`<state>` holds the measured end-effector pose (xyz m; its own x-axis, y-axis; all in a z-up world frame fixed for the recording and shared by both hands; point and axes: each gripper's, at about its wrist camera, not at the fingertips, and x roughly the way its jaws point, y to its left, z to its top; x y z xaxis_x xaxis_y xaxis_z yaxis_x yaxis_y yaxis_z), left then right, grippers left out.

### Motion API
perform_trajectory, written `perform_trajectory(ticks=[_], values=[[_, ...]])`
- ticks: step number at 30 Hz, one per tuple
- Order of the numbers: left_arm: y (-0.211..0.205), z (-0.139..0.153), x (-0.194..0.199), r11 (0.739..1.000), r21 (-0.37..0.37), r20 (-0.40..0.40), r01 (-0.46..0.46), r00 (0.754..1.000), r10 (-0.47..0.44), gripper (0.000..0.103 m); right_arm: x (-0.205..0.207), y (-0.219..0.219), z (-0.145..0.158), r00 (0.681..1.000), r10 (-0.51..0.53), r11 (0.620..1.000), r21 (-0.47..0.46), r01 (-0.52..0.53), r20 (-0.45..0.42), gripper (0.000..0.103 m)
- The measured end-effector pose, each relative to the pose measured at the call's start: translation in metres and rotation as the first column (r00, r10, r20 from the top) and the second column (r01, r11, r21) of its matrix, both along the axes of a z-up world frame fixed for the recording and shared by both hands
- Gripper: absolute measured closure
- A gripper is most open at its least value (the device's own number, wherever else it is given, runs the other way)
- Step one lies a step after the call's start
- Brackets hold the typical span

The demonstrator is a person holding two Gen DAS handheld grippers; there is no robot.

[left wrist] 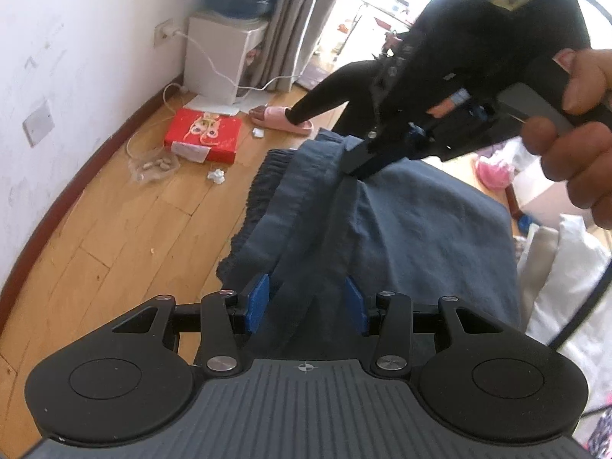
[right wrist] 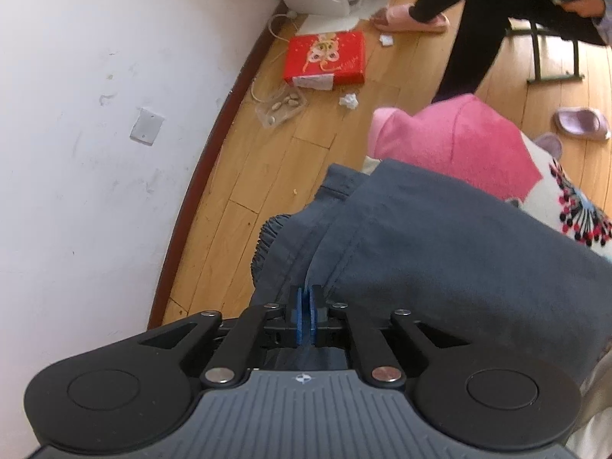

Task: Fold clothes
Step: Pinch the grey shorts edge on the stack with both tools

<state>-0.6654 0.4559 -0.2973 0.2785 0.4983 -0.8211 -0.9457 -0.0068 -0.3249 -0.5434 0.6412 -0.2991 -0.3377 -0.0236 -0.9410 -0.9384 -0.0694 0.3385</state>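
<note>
Over wooden floor (right wrist: 264, 176), near white wall (left wrist: 57, 76): dark blue garment (left wrist: 401, 222) lay bunched, elastic waistband (left wrist: 264, 179) on side toward floor. Left gripper (left wrist: 306, 302) jaws spread, fold of garment between blue pads (left wrist: 257, 302); contact with pads could not be told. Right gripper (right wrist: 306, 317) jaws nearly pressed together, pinching thin ridge of same garment. Right hand (left wrist: 577, 130) wrapped around its handle. Pink cloth (right wrist: 459, 141) behind garment. Red box (right wrist: 325, 57) on floor by wall. Second person's leg, pink slipper (left wrist: 281, 120) beyond.

White wall (right wrist: 95, 153), wooden floor (left wrist: 114, 237).
</note>
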Motion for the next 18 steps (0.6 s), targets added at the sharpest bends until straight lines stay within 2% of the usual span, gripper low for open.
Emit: perform_trajectory(ticks=[1, 3, 4, 7, 10, 14, 16, 18], values=[[-0.001, -0.001, -0.001, 1.000, -0.002, 0.002, -0.006, 1.000, 0.006, 0.059, 0.000, 0.002, -0.002, 1.000, -0.015, 1.000, -0.009, 0.015, 0.001, 0.081], [0.000, -0.003, -0.002, 1.000, -0.007, 0.007, -0.011, 1.000, 0.011, 0.060, 0.001, 0.005, -0.005, 0.999, -0.044, 0.999, -0.025, 0.044, 0.004, 0.070], [0.000, -0.004, -0.002, 1.000, -0.008, 0.008, -0.012, 1.000, 0.012, 0.061, 0.000, 0.007, -0.006, 0.998, -0.056, 0.998, -0.029, 0.056, 0.006, 0.070], [-0.002, -0.004, -0.003, 1.000, 0.001, 0.016, -0.013, 1.000, 0.013, 0.073, -0.004, 0.012, -0.010, 0.997, -0.080, 0.996, -0.040, 0.081, 0.023, 0.065], [-0.004, -0.003, -0.002, 1.000, 0.006, 0.030, -0.012, 0.999, 0.012, 0.085, -0.009, 0.015, -0.017, 0.994, -0.090, 0.995, -0.048, 0.093, 0.063, 0.065], [-0.006, -0.003, 0.001, 1.000, 0.010, 0.039, -0.016, 0.999, 0.015, 0.090, -0.011, 0.015, -0.026, 0.989, -0.115, 0.991, -0.052, 0.120, 0.089, 0.066], [-0.006, -0.004, 0.003, 1.000, 0.010, 0.037, -0.015, 0.999, 0.015, 0.091, -0.010, 0.014, -0.030, 0.986, -0.132, 0.989, -0.051, 0.138, 0.103, 0.071], [-0.006, -0.005, 0.004, 1.000, 0.011, 0.035, -0.016, 0.999, 0.015, 0.093, -0.008, 0.013, -0.032, 0.982, -0.146, 0.987, -0.044, 0.152, 0.118, 0.084]])
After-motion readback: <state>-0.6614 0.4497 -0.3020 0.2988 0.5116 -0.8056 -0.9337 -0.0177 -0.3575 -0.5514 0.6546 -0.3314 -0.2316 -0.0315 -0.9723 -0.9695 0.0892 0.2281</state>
